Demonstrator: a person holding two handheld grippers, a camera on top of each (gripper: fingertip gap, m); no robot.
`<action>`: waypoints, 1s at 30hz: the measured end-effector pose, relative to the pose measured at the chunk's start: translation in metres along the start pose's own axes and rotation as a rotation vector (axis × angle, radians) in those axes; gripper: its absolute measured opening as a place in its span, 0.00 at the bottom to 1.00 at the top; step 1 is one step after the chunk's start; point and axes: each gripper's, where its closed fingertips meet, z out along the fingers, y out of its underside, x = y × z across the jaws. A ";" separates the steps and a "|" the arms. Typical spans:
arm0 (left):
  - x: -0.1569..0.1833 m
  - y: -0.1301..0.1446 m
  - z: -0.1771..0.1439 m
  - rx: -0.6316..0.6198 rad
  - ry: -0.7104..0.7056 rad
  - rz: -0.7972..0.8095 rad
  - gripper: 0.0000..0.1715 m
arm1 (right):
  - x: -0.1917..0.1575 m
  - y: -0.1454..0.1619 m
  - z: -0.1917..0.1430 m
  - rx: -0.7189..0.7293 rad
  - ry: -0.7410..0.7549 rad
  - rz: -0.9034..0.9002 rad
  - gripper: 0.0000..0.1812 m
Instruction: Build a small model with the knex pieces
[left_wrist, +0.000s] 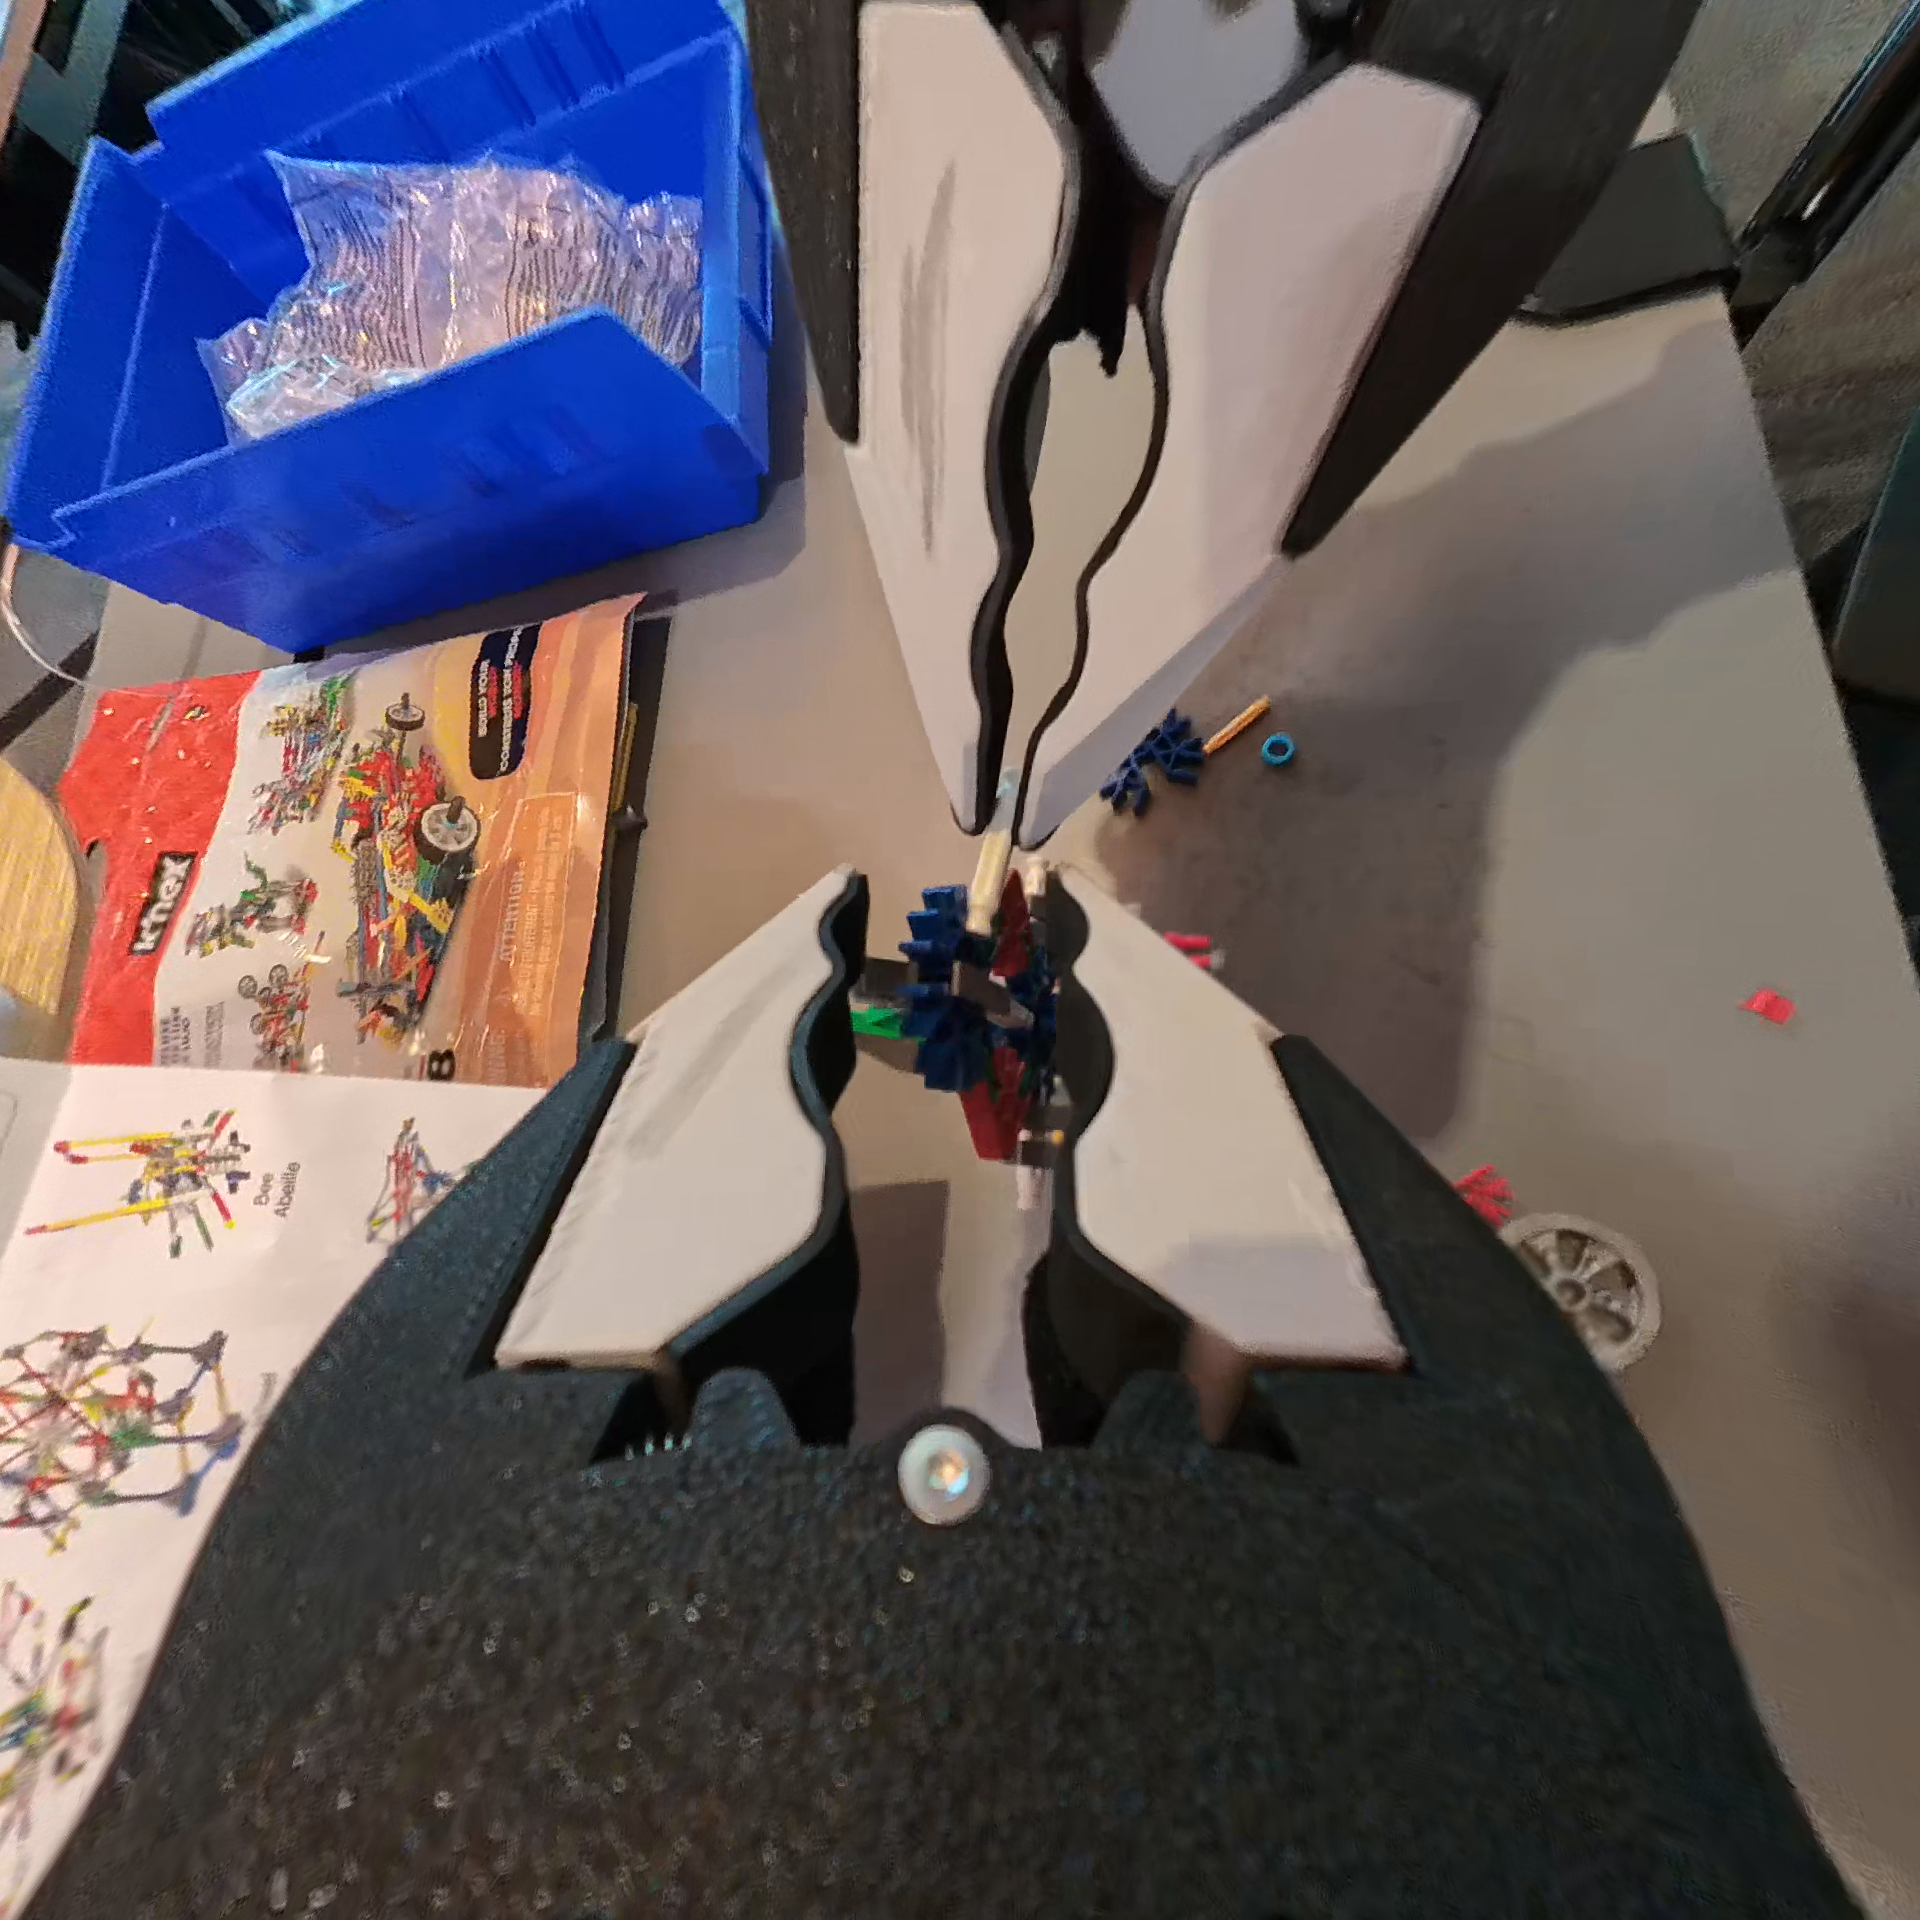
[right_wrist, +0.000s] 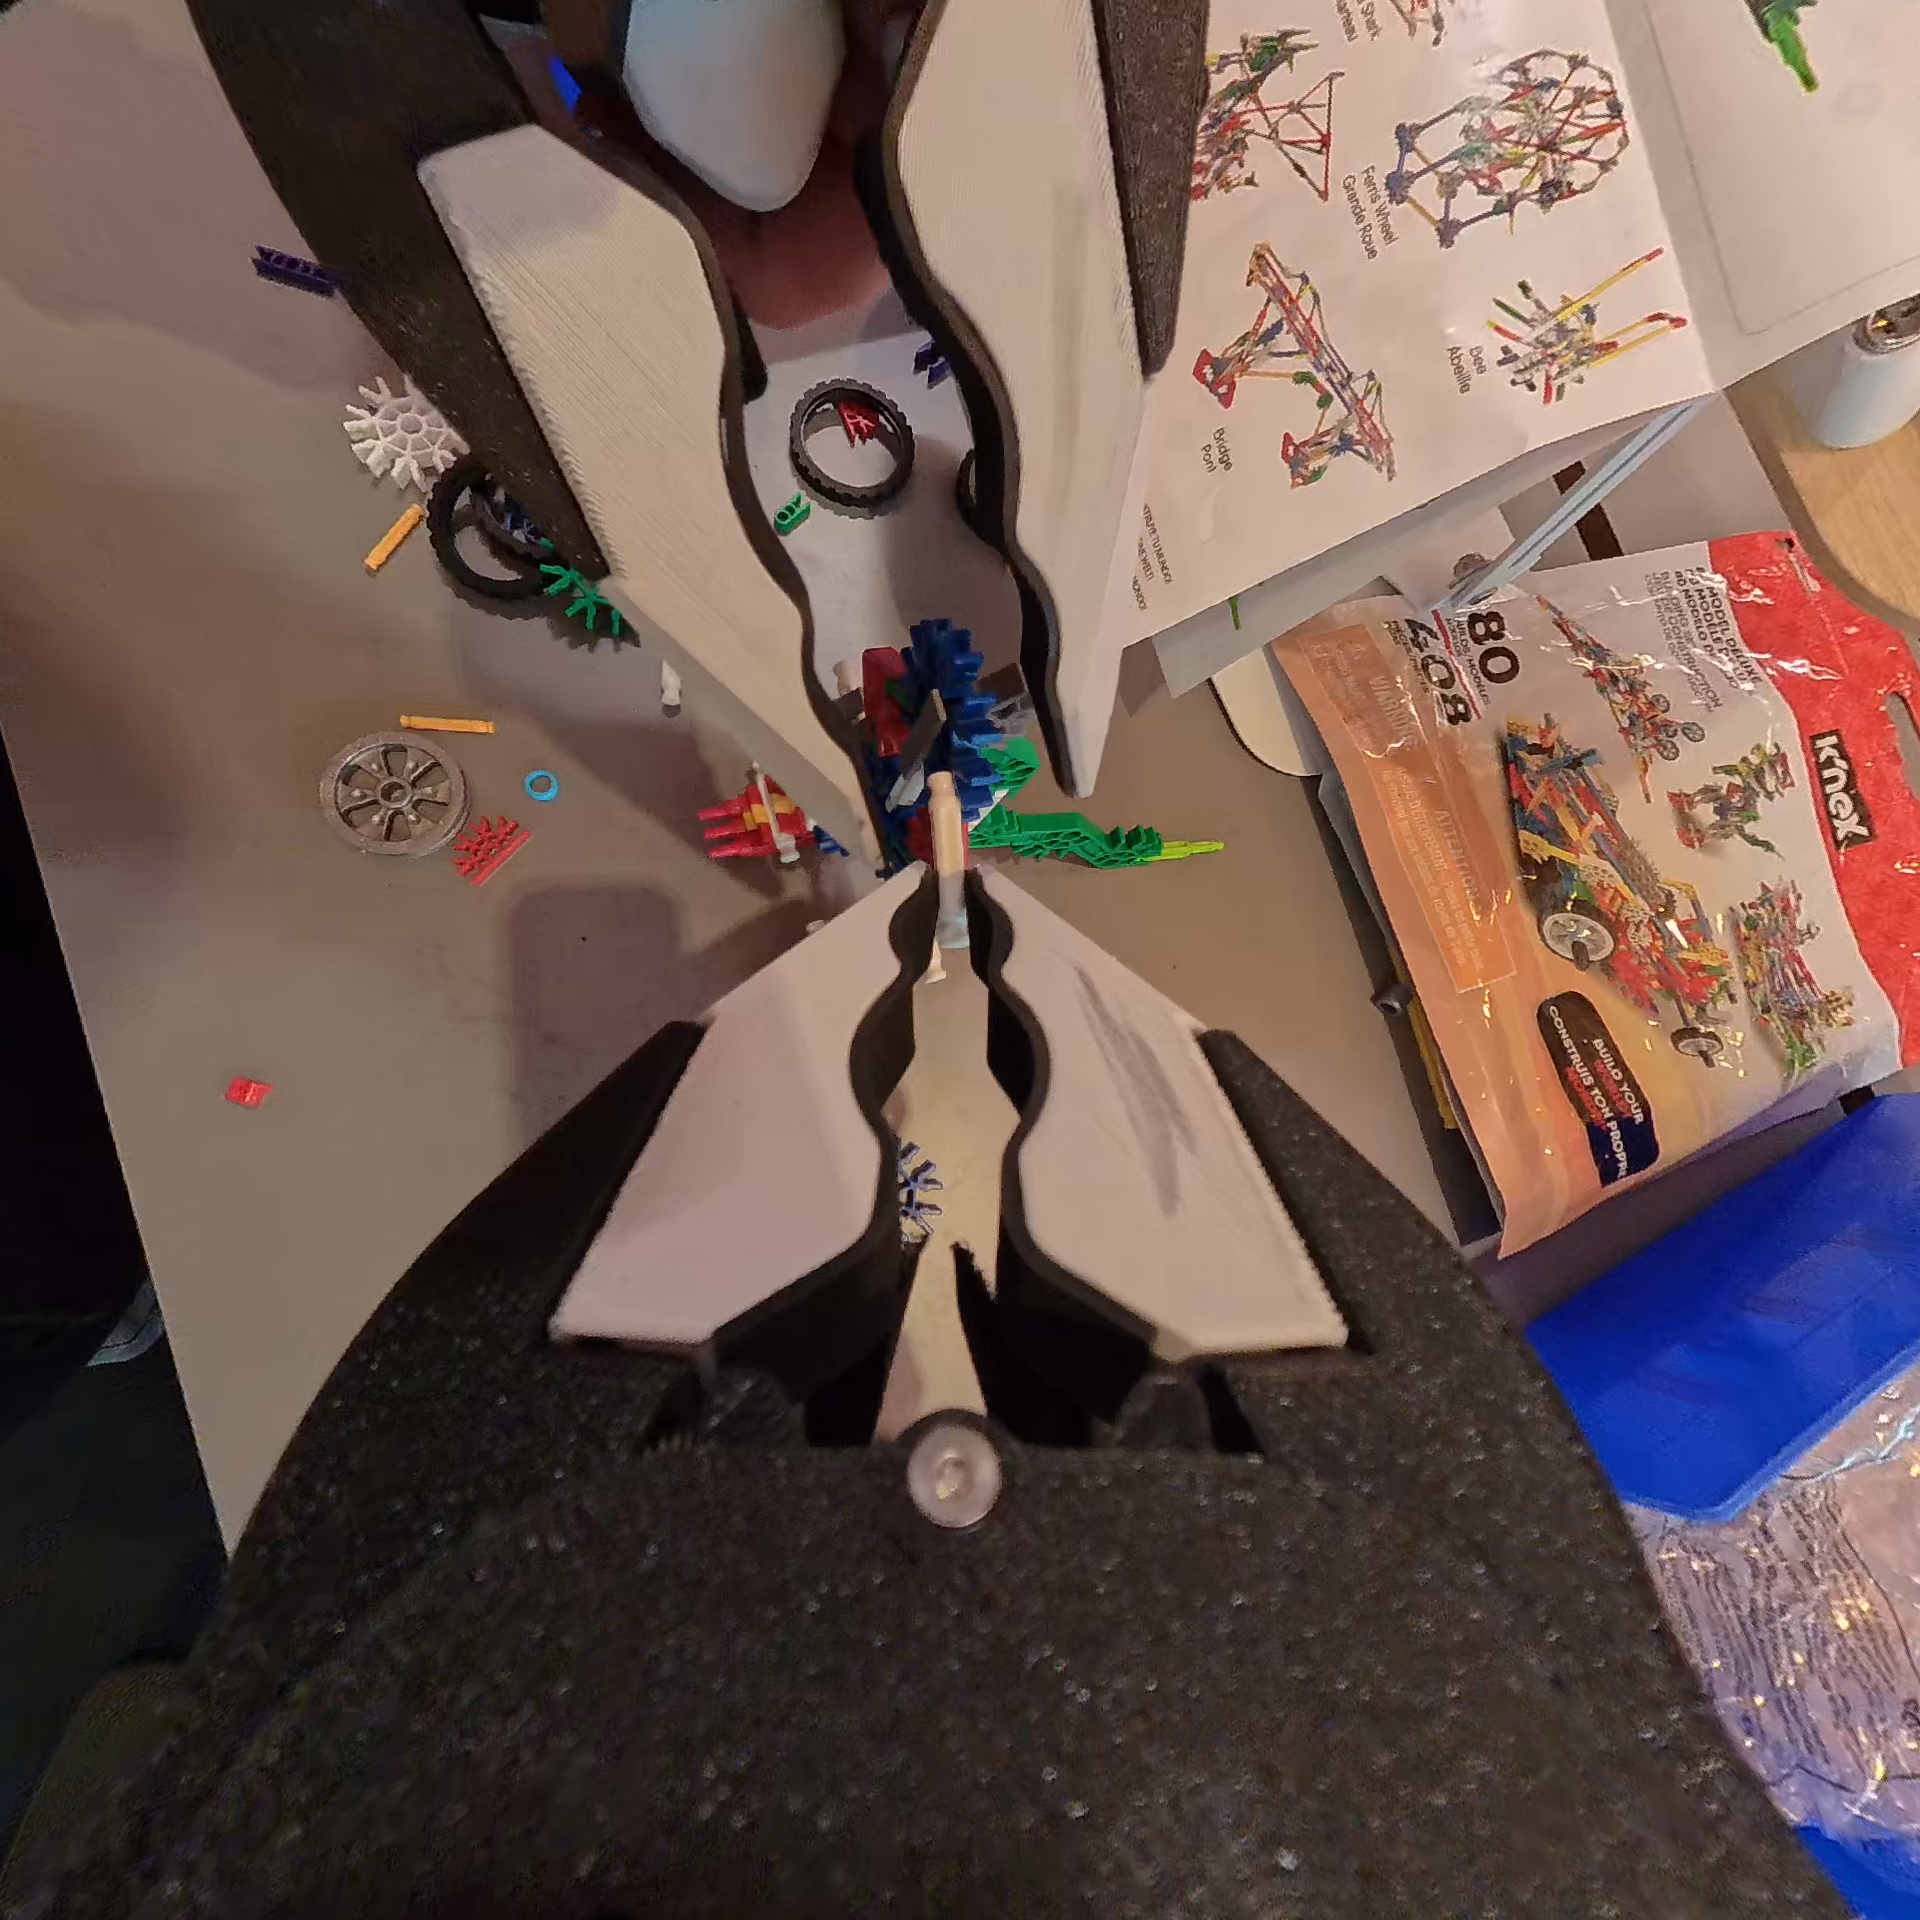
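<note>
**Two grippers meet over a small toy assembly**

The left gripper (left_wrist: 956, 997) has its fingers closed around a cluster of blue, red and green construction pieces (left_wrist: 971, 997), holding it up off the tabletop (left_wrist: 1507, 727), apparently to keep it steady. Facing it, the right gripper (right_wrist: 940, 883) pinches a short white rod (right_wrist: 943, 831) between its fingertips, the rod's free end touching the cluster, seemingly lined up with a socket there.

The grey tabletop is strewn with loose parts: a grey spoked wheel (right_wrist: 393, 795), black tyres (right_wrist: 852, 447), a white snowflake connector (right_wrist: 400, 428), yellow rods (right_wrist: 447, 723), a small blue ring (right_wrist: 539, 784) and red connectors (right_wrist: 488, 847). An illustrated instruction sheet (left_wrist: 156, 1299) and a printed plastic bag (left_wrist: 343, 862) lie beside a blue bin (left_wrist: 416, 499) that holds crumpled clear plastic (left_wrist: 468, 270). Beyond the table edge the room is dim, and little of it can be made out.
</note>
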 end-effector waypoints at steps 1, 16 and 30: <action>-0.001 0.003 0.001 -0.026 0.001 0.011 0.17 | 0.001 0.000 0.000 0.001 0.000 0.001 0.03; -0.002 0.006 0.003 -0.053 0.094 -0.073 0.05 | 0.010 -0.004 0.005 0.016 0.014 0.003 0.04; -0.003 0.007 0.002 0.003 0.124 -0.115 0.04 | 0.014 -0.009 0.010 0.168 -0.017 0.095 0.05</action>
